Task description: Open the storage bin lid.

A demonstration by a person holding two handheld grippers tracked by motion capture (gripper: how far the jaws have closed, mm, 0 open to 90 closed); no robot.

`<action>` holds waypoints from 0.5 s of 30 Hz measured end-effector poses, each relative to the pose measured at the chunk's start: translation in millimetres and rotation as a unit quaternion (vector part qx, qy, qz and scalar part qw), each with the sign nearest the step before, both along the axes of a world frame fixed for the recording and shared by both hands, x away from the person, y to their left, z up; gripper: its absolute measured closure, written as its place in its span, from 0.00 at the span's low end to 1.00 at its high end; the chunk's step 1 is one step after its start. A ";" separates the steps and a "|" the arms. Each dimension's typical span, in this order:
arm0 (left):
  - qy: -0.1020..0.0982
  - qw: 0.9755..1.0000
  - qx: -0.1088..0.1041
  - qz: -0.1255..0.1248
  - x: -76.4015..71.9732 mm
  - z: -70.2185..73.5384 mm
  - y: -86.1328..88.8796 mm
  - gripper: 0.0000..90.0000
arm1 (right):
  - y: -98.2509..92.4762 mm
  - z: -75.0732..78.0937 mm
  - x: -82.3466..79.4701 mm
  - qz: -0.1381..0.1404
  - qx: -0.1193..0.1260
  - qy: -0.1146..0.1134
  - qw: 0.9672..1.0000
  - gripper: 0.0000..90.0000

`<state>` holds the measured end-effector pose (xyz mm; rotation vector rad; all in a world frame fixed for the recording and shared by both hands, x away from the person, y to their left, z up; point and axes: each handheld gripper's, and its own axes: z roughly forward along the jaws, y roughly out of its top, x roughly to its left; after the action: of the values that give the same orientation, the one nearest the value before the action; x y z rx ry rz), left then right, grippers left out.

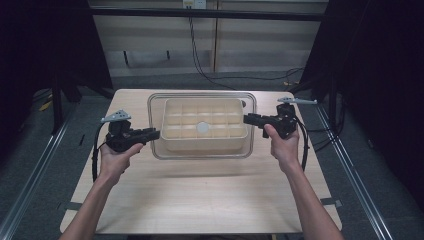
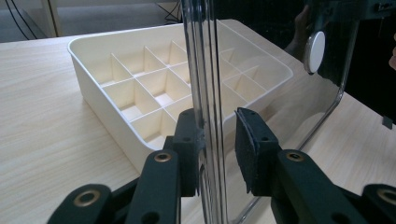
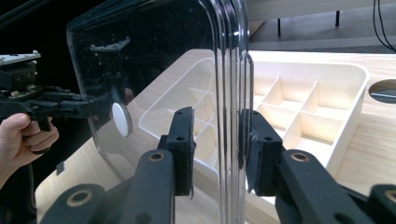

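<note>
Lid (image 1: pixel 202 126), one piece of clear plastic with a white knob (image 1: pixel 202 127), hangs level just above the single cream divider tray (image 1: pixel 172 132) at the table (image 1: pixel 200 200) middle. The left gripper (image 1: pixel 156 133) clamps its left rim and the right gripper (image 1: pixel 246 119) its right rim, each pair of jaws closed on the edge. To seat it well, I'd keep both hands at equal height and lower together. The tray seems to hold fifteen compartments, though glare through the lid blurs some walls.
</note>
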<state>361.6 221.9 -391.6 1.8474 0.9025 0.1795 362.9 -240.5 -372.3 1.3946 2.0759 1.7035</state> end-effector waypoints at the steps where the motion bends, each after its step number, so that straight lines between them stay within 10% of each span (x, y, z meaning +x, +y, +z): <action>1: -0.001 1.000 0.000 0.001 -1.8 0.5 -0.6 0.79 | 0.0 0.4 -1.2 0.001 0.001 0.000 1.000 0.76; 15: 0.003 1.000 0.023 -0.007 -19.4 -8.5 -5.1 0.78 | -1.5 -5.2 -22.5 -0.001 -0.002 0.008 1.000 0.76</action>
<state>342.2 216.8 -400.1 1.8967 0.8963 0.1882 340.4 -242.0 -377.5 1.4142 2.0841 1.6911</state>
